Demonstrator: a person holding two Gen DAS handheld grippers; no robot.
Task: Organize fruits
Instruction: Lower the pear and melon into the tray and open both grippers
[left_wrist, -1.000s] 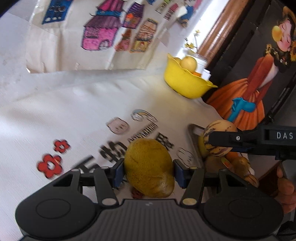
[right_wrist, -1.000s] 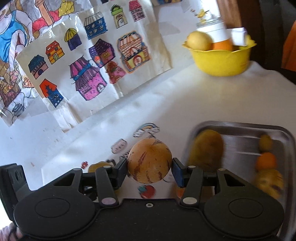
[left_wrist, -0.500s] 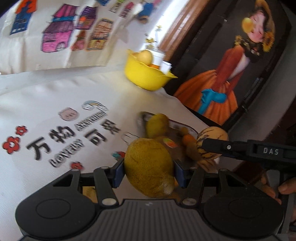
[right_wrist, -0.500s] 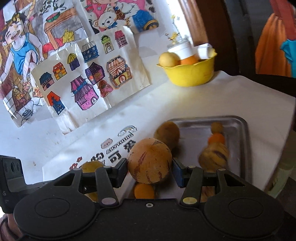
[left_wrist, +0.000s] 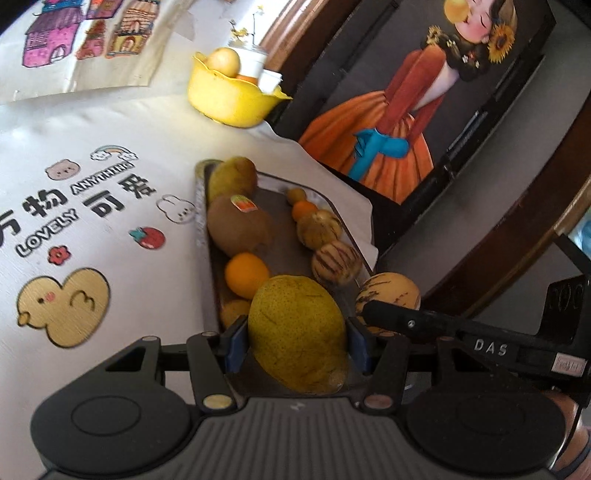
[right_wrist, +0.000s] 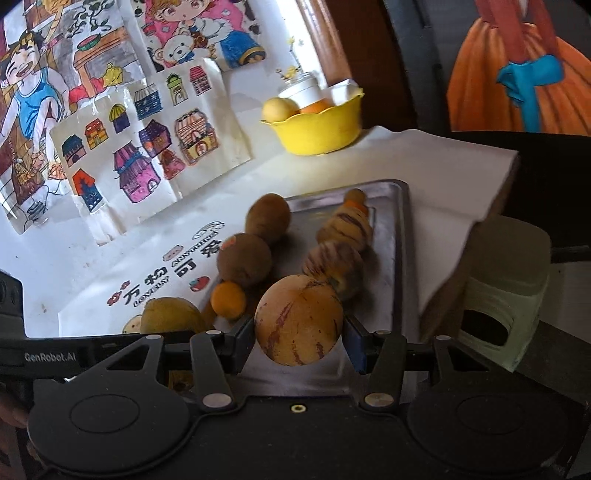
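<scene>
Nearest the left wrist camera, the left gripper is clamped on a yellow-green pear, its speckled skin bruised brown at the lower end, its long axis running roughly up and down between the pads. Just to its right in that view, the right gripper holds a round striped melon, tan with dark red streaks, pinched at its widest part.

Both fruits hang over the near end of the metal tray, which lies straight ahead of the two grippers with its long side running away from them. The pear sits toward the tray's left edge and the melon toward its right. The next move looks like a short lowering into the bare metal below each fruit.

On the tray, the left row holds a small orange, then a brown kiwi with a sticker and another brownish fruit behind it. The right row holds two more striped melons, close together, with a small orange fruit and another small fruit at the far end.

Beyond, on the white cloth with cartoon prints covering the counter, stands a yellow bowl holding fruit and a white cup. Children's drawings lean against the wall behind.
</scene>
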